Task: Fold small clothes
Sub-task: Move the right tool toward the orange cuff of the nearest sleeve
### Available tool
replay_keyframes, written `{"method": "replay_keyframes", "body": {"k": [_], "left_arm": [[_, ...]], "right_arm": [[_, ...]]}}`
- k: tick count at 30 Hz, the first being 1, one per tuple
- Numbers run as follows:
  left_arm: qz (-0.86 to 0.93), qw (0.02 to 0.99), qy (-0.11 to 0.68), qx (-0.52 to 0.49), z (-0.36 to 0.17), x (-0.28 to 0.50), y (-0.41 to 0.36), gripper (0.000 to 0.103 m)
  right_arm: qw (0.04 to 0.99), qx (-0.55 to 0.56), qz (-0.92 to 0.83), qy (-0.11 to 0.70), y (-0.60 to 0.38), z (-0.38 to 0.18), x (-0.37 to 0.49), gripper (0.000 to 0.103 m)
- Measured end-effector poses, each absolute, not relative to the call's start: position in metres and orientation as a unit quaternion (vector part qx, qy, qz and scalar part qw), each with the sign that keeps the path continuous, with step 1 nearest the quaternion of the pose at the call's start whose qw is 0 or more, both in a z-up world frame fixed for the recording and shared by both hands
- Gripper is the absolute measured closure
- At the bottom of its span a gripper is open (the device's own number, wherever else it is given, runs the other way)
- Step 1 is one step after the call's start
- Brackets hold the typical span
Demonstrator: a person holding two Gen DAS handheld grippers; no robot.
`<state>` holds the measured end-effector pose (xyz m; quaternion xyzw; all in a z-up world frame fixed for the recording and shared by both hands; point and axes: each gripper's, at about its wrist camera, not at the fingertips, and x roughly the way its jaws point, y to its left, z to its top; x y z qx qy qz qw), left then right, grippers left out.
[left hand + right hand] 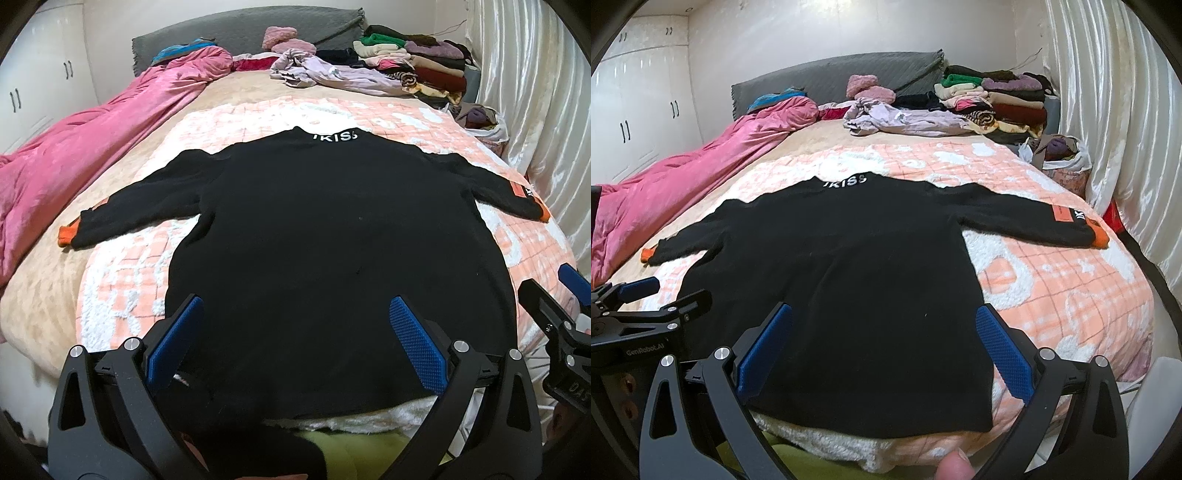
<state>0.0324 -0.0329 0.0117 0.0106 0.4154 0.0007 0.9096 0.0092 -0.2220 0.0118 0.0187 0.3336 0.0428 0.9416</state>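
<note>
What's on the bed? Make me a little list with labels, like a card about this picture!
place: bed with a peach and white checked blanket
main thing: black sweater, spread flat, sleeves out to both sides
sweater details: white letters at the collar, orange cuffs
left hand-held gripper: open, over the hem, holding nothing
right hand-held gripper: open, over the hem, holding nothing
left side of bed: pink quilt, bunched up
far end: stack of folded clothes and a loose lilac garment
folding: not yet begun
</note>
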Motion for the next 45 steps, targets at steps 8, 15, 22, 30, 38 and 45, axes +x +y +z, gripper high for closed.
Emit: {"method": "replay_keyframes", "body": {"k": [8,15,22,30,38,45], "left_arm": [[-0.009,0.910,0.414,0.010,0.016,0.052,-0.046,0.009],[-0.016,0.910,0.414,0.010,0.018,0.070,-0.056,0.009],[-0.026,0.912,0.408,0.012,0.024,0.092,-0.065,0.009],[-0.034,0.913,0.407,0.008,0.026,0.121,-0.072,0.009],[-0.038,0.909,0.415,0.012,0.020,0.153,-0.080,0.009],[-0.042,0.907,0.419,0.005,0.014,0.184,-0.083,0.009]], "right_arm": [[0.946,0.027,0.026,0.321,-0.238,0.019,0.026,0.004],[0.950,0.033,0.011,0.311,-0.254,0.025,0.043,0.004],[0.950,0.035,0.003,0.311,-0.265,0.025,0.063,0.004],[0.949,0.042,-0.009,0.313,-0.279,0.024,0.088,0.004],[0.945,0.054,-0.017,0.323,-0.293,0.022,0.115,0.004],[0.944,0.068,-0.038,0.322,-0.314,0.022,0.142,0.004]]}}
